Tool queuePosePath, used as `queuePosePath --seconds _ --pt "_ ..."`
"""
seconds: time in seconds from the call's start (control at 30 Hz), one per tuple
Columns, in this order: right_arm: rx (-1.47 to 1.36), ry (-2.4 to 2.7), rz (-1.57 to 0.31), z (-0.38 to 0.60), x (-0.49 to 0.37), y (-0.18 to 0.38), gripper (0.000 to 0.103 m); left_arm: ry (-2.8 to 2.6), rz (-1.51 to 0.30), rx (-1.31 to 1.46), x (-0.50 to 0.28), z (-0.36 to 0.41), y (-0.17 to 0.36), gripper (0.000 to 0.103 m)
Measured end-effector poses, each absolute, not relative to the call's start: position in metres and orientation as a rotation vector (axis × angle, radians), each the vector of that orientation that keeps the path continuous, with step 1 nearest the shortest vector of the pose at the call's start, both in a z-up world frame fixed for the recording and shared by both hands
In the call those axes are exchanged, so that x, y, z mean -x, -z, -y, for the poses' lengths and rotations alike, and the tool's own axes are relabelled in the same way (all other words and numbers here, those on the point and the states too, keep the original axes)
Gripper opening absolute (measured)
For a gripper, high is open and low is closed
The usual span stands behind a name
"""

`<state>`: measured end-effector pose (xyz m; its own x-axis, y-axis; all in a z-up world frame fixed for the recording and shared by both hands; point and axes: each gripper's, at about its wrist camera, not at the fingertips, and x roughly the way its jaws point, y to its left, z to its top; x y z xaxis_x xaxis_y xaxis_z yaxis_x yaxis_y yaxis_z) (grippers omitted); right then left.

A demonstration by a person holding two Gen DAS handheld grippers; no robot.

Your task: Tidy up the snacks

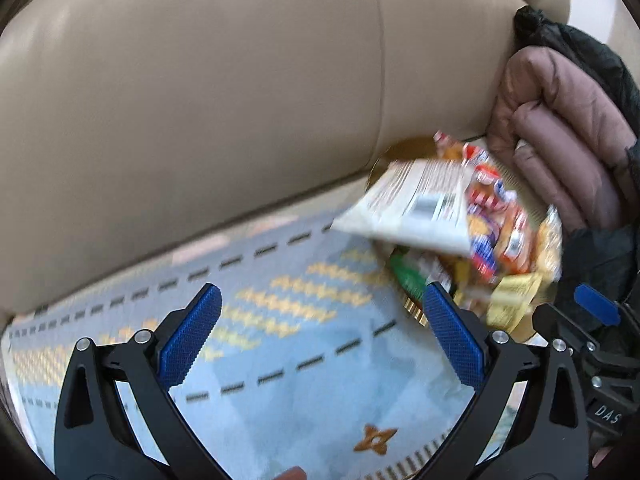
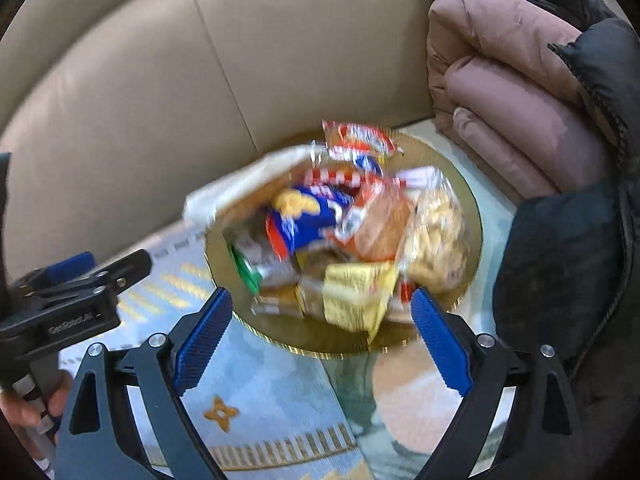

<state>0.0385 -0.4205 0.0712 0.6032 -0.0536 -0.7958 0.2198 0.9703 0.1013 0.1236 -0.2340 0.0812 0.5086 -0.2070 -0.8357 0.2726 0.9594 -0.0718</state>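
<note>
A round golden plate (image 2: 340, 346) sits on the patterned blue cloth (image 2: 272, 380) against the sofa back. It is heaped with snack packets: a blue one (image 2: 316, 216), a yellow one (image 2: 356, 292), an orange-red one (image 2: 380, 228), a clear bag of nuts (image 2: 438, 236) and a white packet (image 1: 412, 204) leaning over the plate's left rim. My right gripper (image 2: 322, 296) is open just in front of the plate, holding nothing. My left gripper (image 1: 323, 291) is open and empty over the cloth, with the plate (image 1: 400, 152) off to its right. Both views are motion-blurred.
A beige leather sofa back (image 1: 200, 100) rises behind everything. A folded pink puffer jacket (image 2: 520, 120) and a black jacket (image 2: 560, 264) lie right of the plate. A hand (image 2: 24, 412) holds the left gripper's handle at the left edge.
</note>
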Motion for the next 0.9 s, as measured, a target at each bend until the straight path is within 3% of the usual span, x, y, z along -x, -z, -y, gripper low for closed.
queuePosePath --seconds 0.9 --pt "-0.215 0.205 -0.906 0.415 -0.027 -0.067 0.09 0.277 -0.914 -0.12 -0.083 0.233 -0.077 0.1"
